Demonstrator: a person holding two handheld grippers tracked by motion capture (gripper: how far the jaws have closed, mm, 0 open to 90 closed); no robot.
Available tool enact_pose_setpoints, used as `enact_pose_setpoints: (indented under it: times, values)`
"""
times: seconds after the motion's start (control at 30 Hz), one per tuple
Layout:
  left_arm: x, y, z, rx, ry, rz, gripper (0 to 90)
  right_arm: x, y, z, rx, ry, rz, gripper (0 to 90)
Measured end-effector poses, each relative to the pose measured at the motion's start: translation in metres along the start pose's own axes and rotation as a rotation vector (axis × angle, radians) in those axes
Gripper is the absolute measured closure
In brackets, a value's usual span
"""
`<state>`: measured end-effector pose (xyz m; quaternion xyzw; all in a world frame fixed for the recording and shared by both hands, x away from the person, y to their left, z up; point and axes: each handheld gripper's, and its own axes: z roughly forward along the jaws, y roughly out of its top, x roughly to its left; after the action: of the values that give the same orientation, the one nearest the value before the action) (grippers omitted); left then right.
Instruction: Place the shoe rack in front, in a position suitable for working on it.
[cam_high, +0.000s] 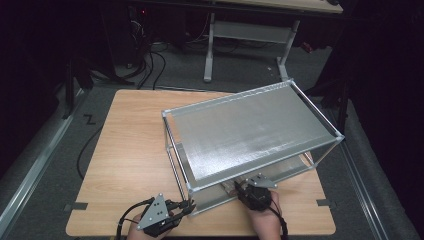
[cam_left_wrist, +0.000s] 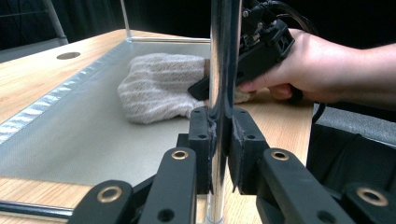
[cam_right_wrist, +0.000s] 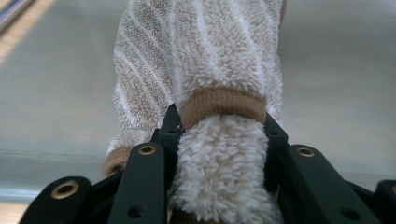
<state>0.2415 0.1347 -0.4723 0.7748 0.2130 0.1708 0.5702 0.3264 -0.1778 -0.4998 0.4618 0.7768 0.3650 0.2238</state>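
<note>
Wiping looked partly done; left tool (cam_left_wrist: 218, 140) clamped tight on the rack post (cam_left_wrist: 219, 56), steadying it; right tool (cam_right_wrist: 219, 135) closed on the striped cloth (cam_right_wrist: 205, 56), pressed on the lower shelf (cam_left_wrist: 84, 140) near its front; rest of shelf likely left to wipe.

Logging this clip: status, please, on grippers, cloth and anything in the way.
Left gripper shut on shelf post. Right gripper shut on cloth, cloth on lower shelf. Top shelf overhangs right gripper.
</note>
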Motion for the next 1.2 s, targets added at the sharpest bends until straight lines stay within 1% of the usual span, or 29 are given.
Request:
enact_pose_setpoints:
  times: [0.03,0.07,0.1,0.13,0.17,0.2,0.23,0.27,0.3,0.37,0.43,0.5,0.53,0.57,0.6,0.7,0.77,0.8,0.83,0.87,0.9,0.93,1.0,1.03,1.1,1.17,1.2]
  values:
    - [0.000,0.000,0.000,0.000,0.000,0.000,80.2,-0.004,0.000,0.000,-0.002,-0.006,0.001,63.7]
    - [0.000,0.000,0.000,0.000,0.000,0.001,80.2,-0.011,0.000,0.000,-0.011,-0.018,-0.029,63.8]
    - [0.000,0.000,0.000,0.000,0.001,0.001,80.2,-0.014,-0.001,-0.002,0.004,-0.027,0.015,63.8]
    - [0.000,0.000,0.000,0.001,0.001,0.004,80.2,-0.017,-0.001,-0.002,0.004,-0.032,0.026,63.8]
    - [0.000,0.000,0.000,0.001,0.001,0.005,80.2,-0.023,-0.002,-0.003,0.004,-0.044,0.024,63.8]
    - [0.000,0.000,0.000,0.001,0.001,0.006,80.2,-0.032,-0.002,-0.004,0.000,-0.062,0.011,63.8]
    - [0.000,0.000,0.000,0.000,0.000,0.005,80.2,-0.035,-0.003,-0.005,0.002,-0.068,0.031,63.8]
    - [0.000,0.000,0.000,-0.001,-0.001,0.005,80.2,-0.043,-0.003,-0.006,0.000,-0.084,0.034,63.8]
    - [0.000,0.000,0.000,-0.002,-0.002,0.004,80.2,-0.048,-0.004,-0.007,0.003,-0.092,0.058,63.7]
    - [0.000,0.000,0.000,-0.001,0.000,0.003,80.2,-0.063,-0.005,-0.008,-0.005,-0.120,0.046,63.8]
    - [0.000,0.000,0.000,-0.001,0.000,0.005,80.2,-0.074,-0.007,-0.011,-0.004,-0.146,0.071,63.7]
    - [-0.001,-0.001,-0.001,-0.003,0.000,0.004,80.3,-0.085,-0.008,-0.012,-0.007,-0.166,0.079,63.7]
    - [-0.001,-0.001,-0.001,-0.002,0.000,0.004,80.3,-0.088,-0.008,-0.013,-0.004,-0.176,0.092,63.7]
    - [-0.001,-0.001,-0.001,-0.003,0.001,0.006,80.3,-0.093,-0.009,-0.014,-0.004,-0.181,0.092,63.7]
    - [-0.002,-0.001,-0.001,-0.003,0.004,0.005,80.3,-0.098,-0.010,-0.014,-0.006,-0.197,0.100,63.6]
    - [-0.003,-0.001,-0.003,-0.001,0.012,0.011,80.4,-0.110,-0.012,-0.016,-0.009,-0.224,0.109,63.2]
    - [-0.003,-0.002,-0.004,-0.001,0.016,0.010,80.4,-0.119,-0.014,-0.018,-0.013,-0.238,0.128,63.1]
    - [-0.003,-0.002,-0.005,0.000,0.019,0.012,80.4,-0.122,-0.015,-0.018,-0.015,-0.248,0.127,63.1]
    - [-0.003,-0.002,-0.005,0.000,0.021,0.011,80.4,-0.127,-0.016,-0.019,-0.014,-0.257,0.139,63.1]
    - [-0.004,-0.002,-0.005,-0.001,0.022,0.009,80.4,-0.130,-0.017,-0.020,-0.015,-0.266,0.141,63.0]
    - [-0.004,-0.002,-0.006,-0.002,0.023,0.009,80.4,-0.133,-0.017,-0.021,-0.017,-0.269,0.158,63.0]
    - [-0.004,-0.003,-0.007,-0.001,0.023,0.007,80.5,-0.137,-0.018,-0.022,-0.020,-0.276,0.157,63.0]
    - [-0.004,-0.003,-0.007,-0.002,0.026,0.007,80.4,-0.143,-0.020,-0.024,-0.019,-0.288,0.169,63.0]
    - [-0.004,-0.003,-0.008,-0.003,0.028,0.006,80.5,-0.146,-0.020,-0.024,-0.018,-0.294,0.164,63.0]
    - [-0.004,-0.003,-0.008,-0.001,0.030,0.009,80.5,-0.152,-0.021,-0.026,-0.016,-0.302,0.169,63.0]
    - [-0.004,-0.003,-0.008,-0.003,0.030,0.003,80.5,-0.157,-0.021,-0.027,-0.011,-0.317,0.178,63.1]
    - [-0.004,-0.003,-0.008,-0.002,0.032,0.005,80.5,-0.158,-0.021,-0.027,-0.008,-0.318,0.196,63.1]
